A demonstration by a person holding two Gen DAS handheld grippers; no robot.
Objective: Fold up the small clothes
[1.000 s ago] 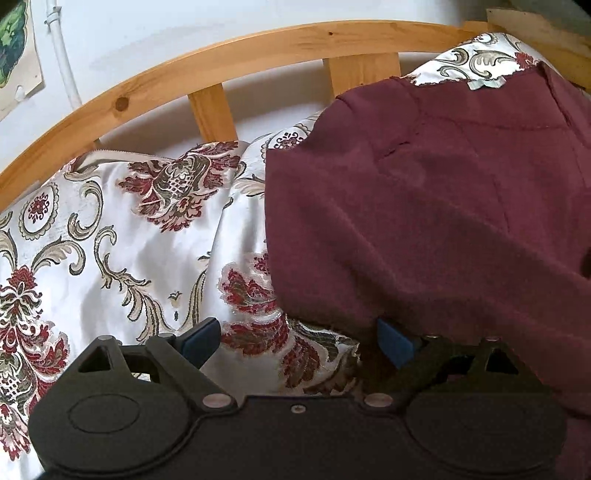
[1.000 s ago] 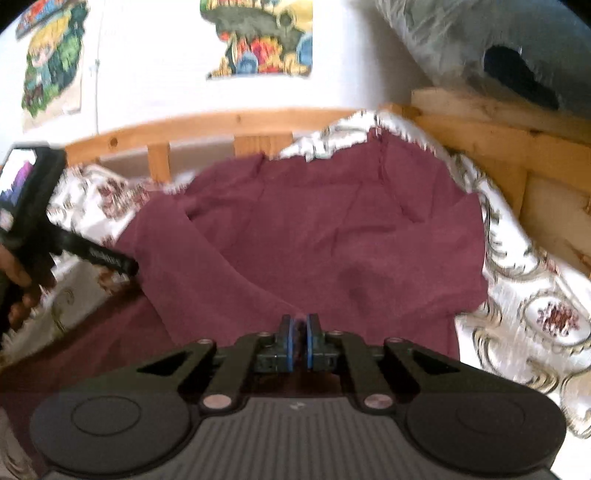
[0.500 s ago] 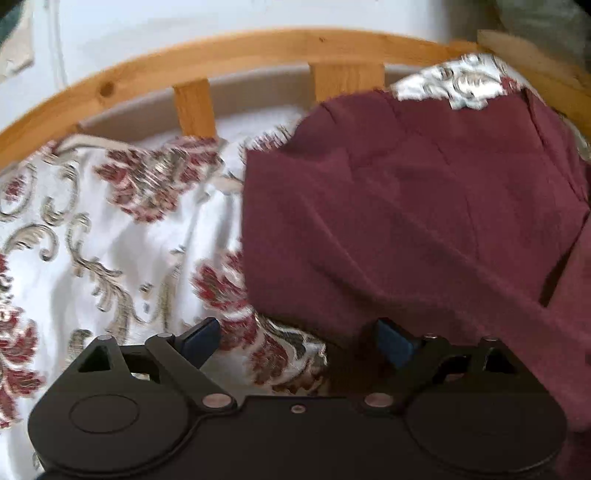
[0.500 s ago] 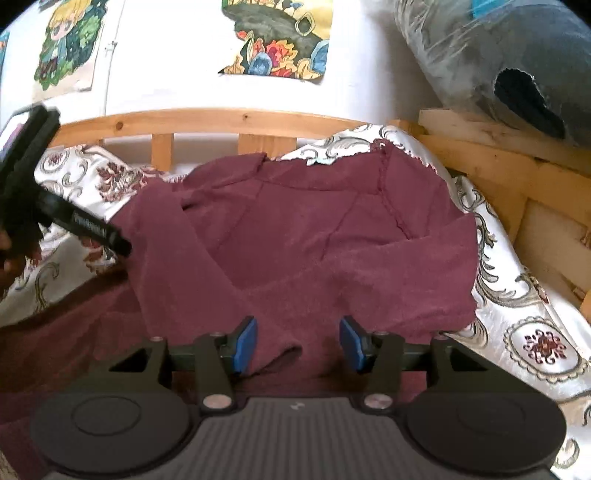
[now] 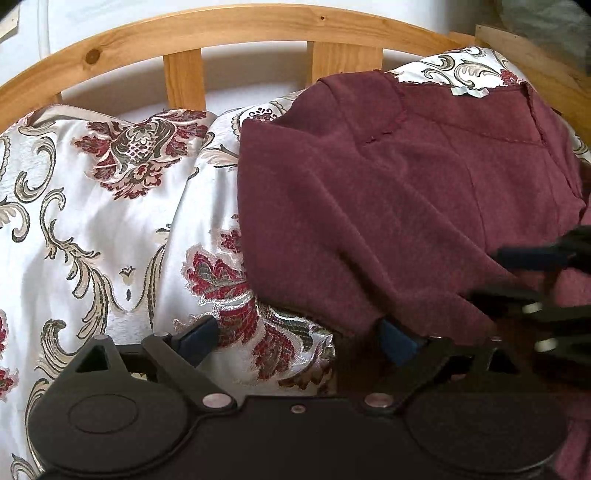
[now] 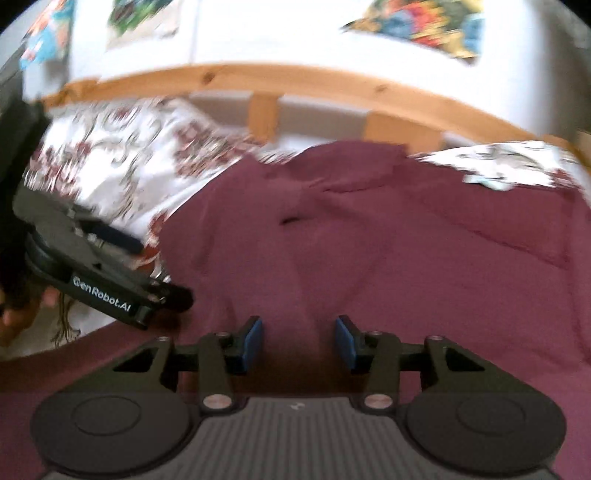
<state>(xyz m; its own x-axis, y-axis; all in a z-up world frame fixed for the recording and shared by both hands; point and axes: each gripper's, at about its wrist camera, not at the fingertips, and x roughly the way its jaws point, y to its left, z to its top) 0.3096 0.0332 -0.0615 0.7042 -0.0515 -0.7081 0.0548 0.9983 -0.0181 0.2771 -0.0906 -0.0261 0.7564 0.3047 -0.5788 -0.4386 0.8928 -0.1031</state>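
While a maroon garment (image 5: pixel 388 206) lies spread across a bed, everything else is placed against it; to its left stretches a white bedspread (image 5: pixel 92 221) patterned with red flowers and grey scrolls, and behind both runs a curved wooden headboard rail (image 5: pixel 229 26); the left gripper (image 5: pixel 299 341) sits at the garment's lower left edge, its blue-padded fingers (image 5: pixel 199 338) wide apart, one over the bedspread and the other at the cloth's hem, pressing on nothing; from the right wrist view the same left gripper (image 6: pixel 162 269) appears left of the garment (image 6: pixel 388 240), beside a person's hand (image 6: pixel 14 314); the right gripper (image 6: pixel 299 343) hovers over the garment's near middle, its jaws closing yet parted, a raised fold of cloth between the pads without being pinched; above the garment colourful posters (image 6: pixel 417 22) hang, blurred, on the white wall.
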